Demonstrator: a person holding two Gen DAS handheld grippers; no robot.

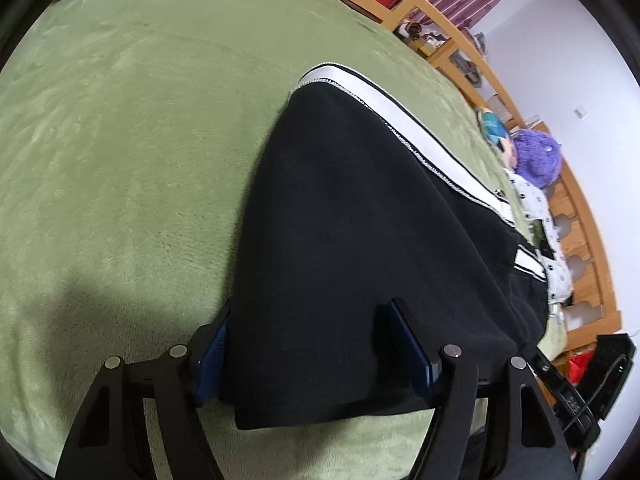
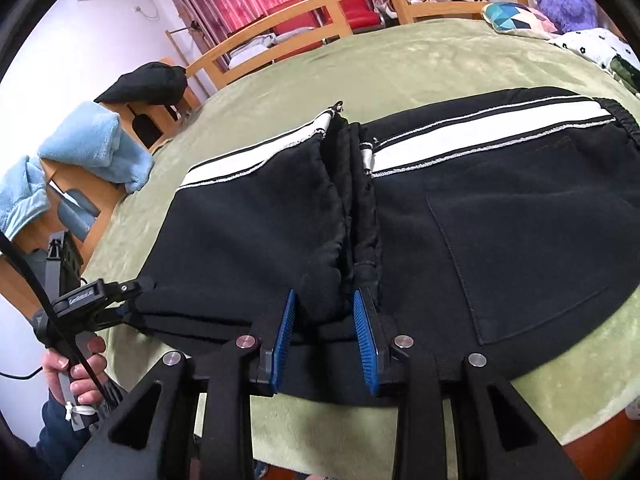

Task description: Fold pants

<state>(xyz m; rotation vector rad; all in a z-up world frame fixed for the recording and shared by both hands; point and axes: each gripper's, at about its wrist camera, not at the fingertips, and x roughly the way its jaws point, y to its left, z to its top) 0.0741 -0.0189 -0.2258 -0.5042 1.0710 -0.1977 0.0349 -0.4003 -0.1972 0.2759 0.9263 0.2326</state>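
Black pants (image 2: 500, 216) with a white side stripe lie folded on the green blanket (image 2: 400, 68), leg cuffs doubled back onto the seat with its back pocket. My right gripper (image 2: 325, 312) is open, its blue pads either side of the gathered cuff at the near edge. My left gripper (image 1: 308, 328) is open, its blue pads straddling the folded end of the pants (image 1: 360, 220), which drapes between them. The left gripper also shows in the right wrist view (image 2: 120, 300) at the fold's left corner.
A wooden bed frame (image 2: 320, 4) rings the blanket. A blue towel (image 2: 92, 144) and a black cap (image 2: 148, 84) lie at the left. A purple plush (image 1: 536, 156), a patterned cushion (image 1: 494, 126) and a spotted cloth (image 1: 536, 208) lie by the far edge.
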